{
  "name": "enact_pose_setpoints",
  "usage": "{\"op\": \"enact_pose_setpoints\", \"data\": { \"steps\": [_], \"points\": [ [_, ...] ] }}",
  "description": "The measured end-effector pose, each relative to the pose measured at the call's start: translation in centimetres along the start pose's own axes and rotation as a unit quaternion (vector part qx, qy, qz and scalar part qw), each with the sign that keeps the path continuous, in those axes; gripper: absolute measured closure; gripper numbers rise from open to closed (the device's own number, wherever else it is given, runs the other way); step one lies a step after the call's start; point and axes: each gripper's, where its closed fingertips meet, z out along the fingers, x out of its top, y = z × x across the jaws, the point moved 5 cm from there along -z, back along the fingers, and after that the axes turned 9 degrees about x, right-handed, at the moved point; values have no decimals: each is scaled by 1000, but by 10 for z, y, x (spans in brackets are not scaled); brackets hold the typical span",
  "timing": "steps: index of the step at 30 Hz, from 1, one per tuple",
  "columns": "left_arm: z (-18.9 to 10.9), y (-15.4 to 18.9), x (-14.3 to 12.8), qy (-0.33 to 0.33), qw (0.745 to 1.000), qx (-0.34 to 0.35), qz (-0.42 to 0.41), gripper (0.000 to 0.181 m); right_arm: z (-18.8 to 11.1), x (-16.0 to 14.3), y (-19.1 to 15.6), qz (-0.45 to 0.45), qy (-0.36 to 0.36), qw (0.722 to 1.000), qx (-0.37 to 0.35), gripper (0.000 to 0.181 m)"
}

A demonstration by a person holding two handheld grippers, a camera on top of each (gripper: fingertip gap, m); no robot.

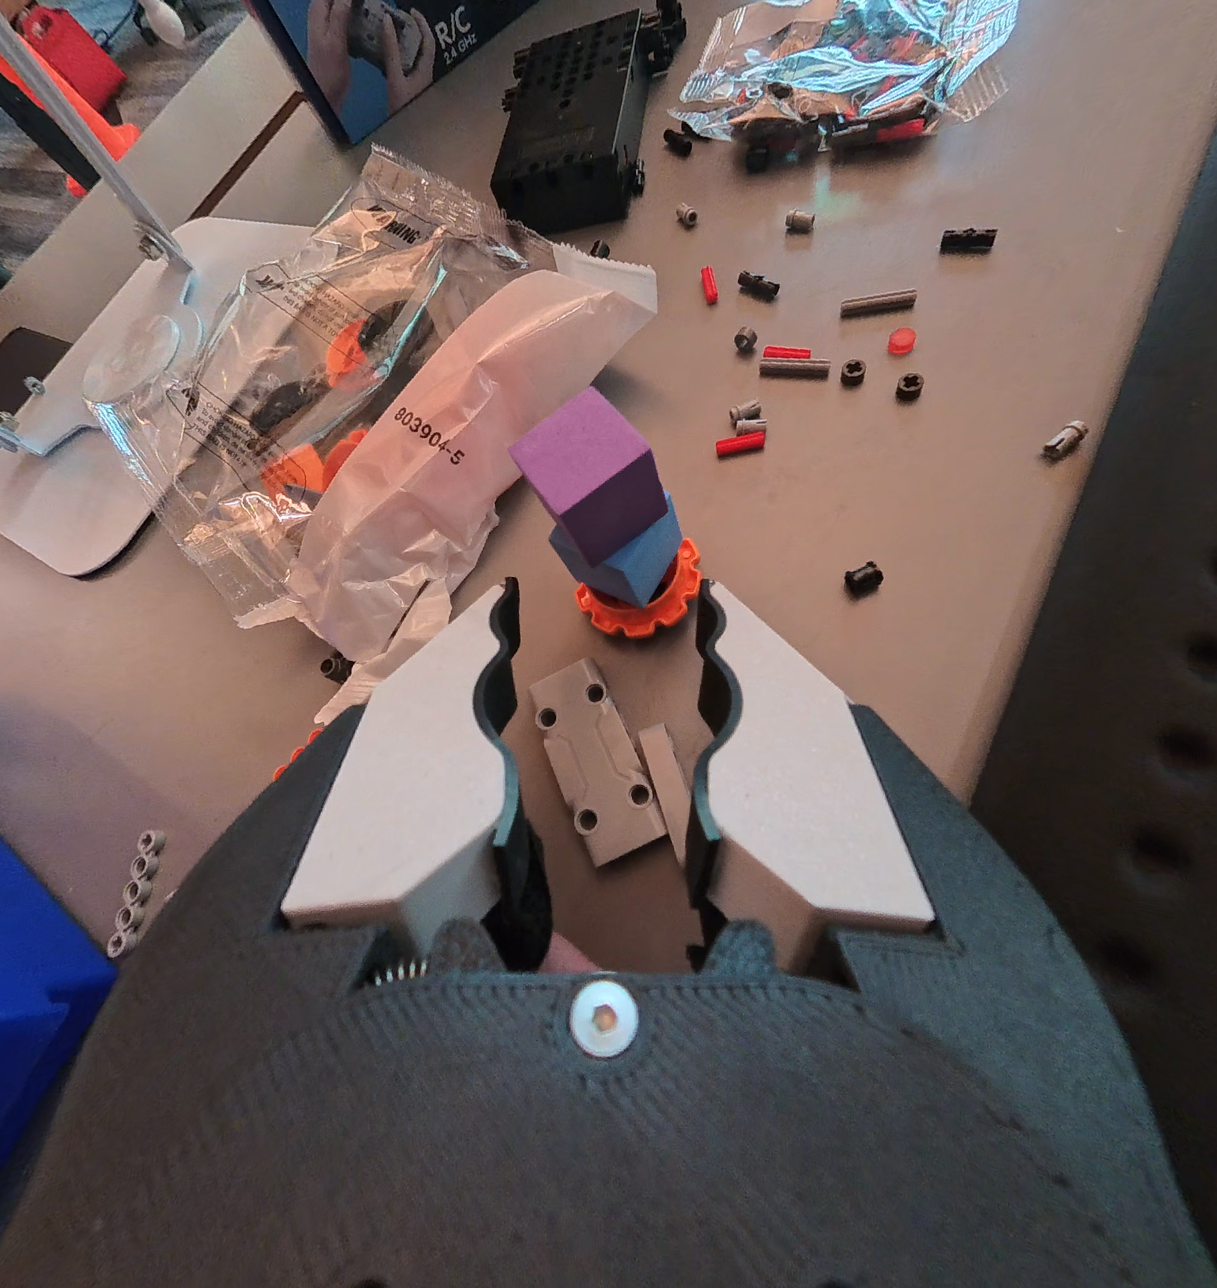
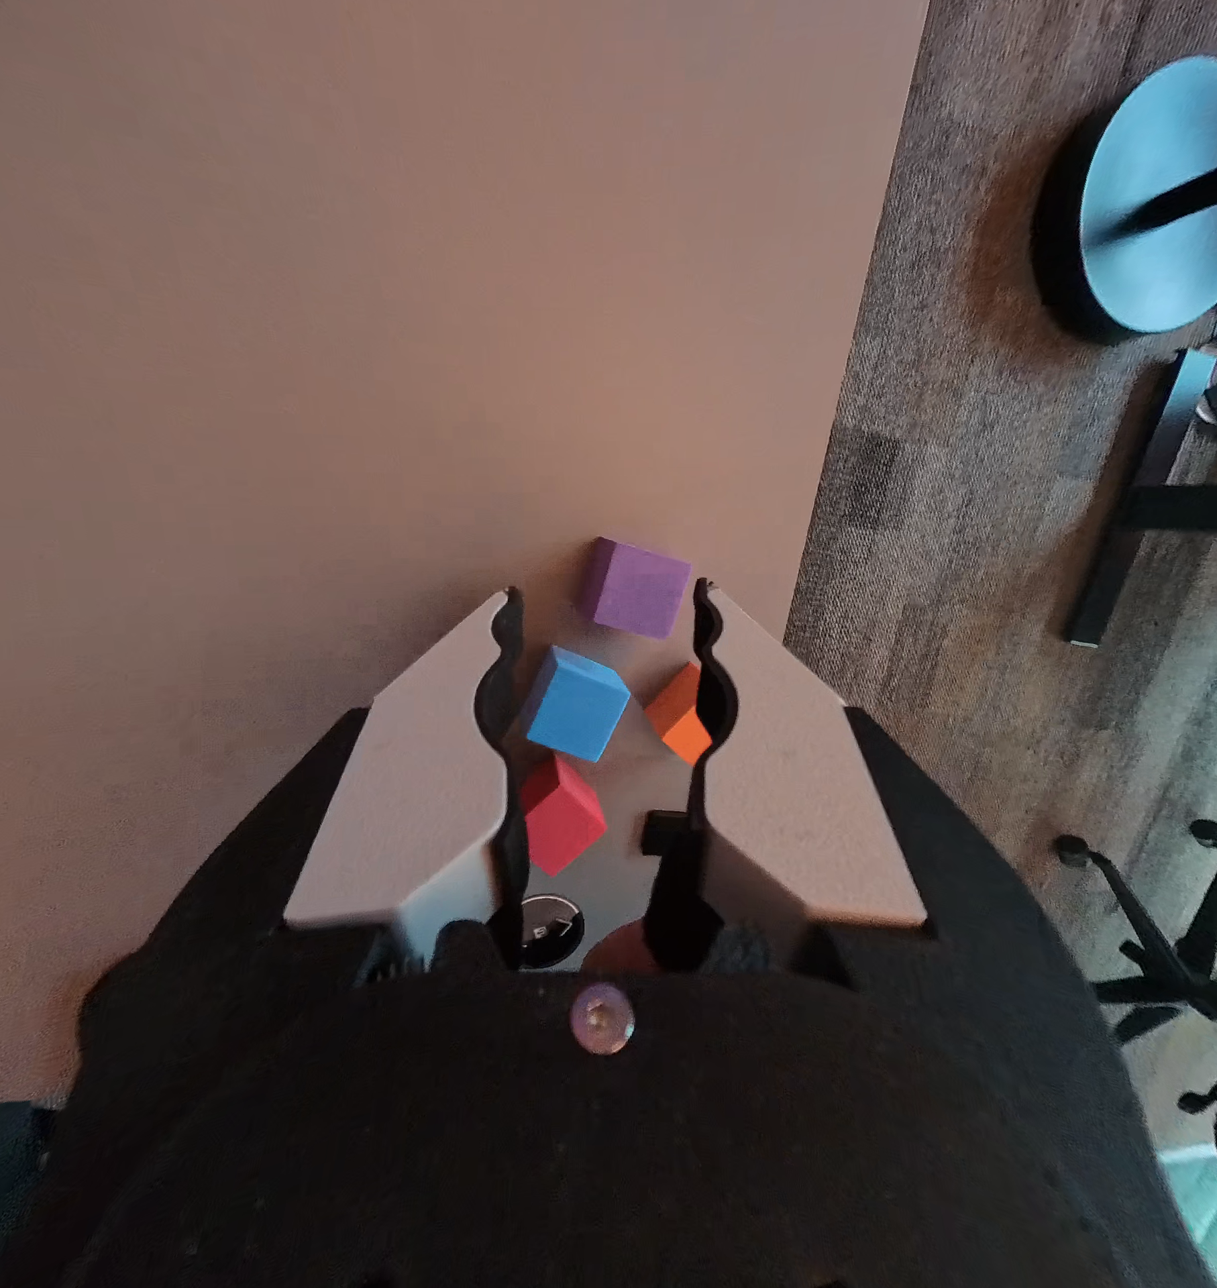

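Hovering with jaws apart and empty, the left gripper (image 1: 606,599) sits just before an orange gear (image 1: 639,592) bearing stacked blue cube (image 1: 626,557) and purple cube (image 1: 592,474); the right gripper (image 2: 602,592), also parted, holds nothing.

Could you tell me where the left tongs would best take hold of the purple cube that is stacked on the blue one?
Probably by two opposite side faces of the purple cube, coming in level from the near side, where the left tongs stand open. It sits skewed atop the blue cube, which leans on an orange gear, so a downward push could topple the stack.

Beige table (image 2: 383,279), grey carpet (image 2: 940,488)
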Motion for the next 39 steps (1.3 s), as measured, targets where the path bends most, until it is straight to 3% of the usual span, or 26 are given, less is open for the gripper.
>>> {"op": "enact_pose_setpoints", "data": {
  "steps": [4,8,11,15,19,23,26,31,39],
  "points": [
    [1,1,0,-4,1000,1,5,132,12,-3,9,4,-23,1000,-19,155],
    [1,1,-1,-3,1000,1,5,132,7,0,2,-12,-18,1000,-15,157],
    [1,1,0,-1,1000,-1,4,132,-18,21,-31,-46,46,998,15,157],
    [1,0,0,-2,1000,0,1,132,-69,71,-137,-183,138,972,59,158],
    [0,1,-1,-2,1000,1,-1,131,-110,110,-291,-349,204,902,151,157],
    [-2,-1,0,8,1000,-1,-8,131,-116,123,-427,-485,191,825,217,157],
    [-4,-1,0,14,1000,-3,-12,132,-104,125,-501,-547,162,784,245,157],
    [-4,1,1,17,1000,-8,-8,133,-76,128,-563,-599,111,752,250,157],
    [-4,-3,0,16,1000,-7,-21,134,-55,131,-585,-617,70,747,237,157]
  ]
}}
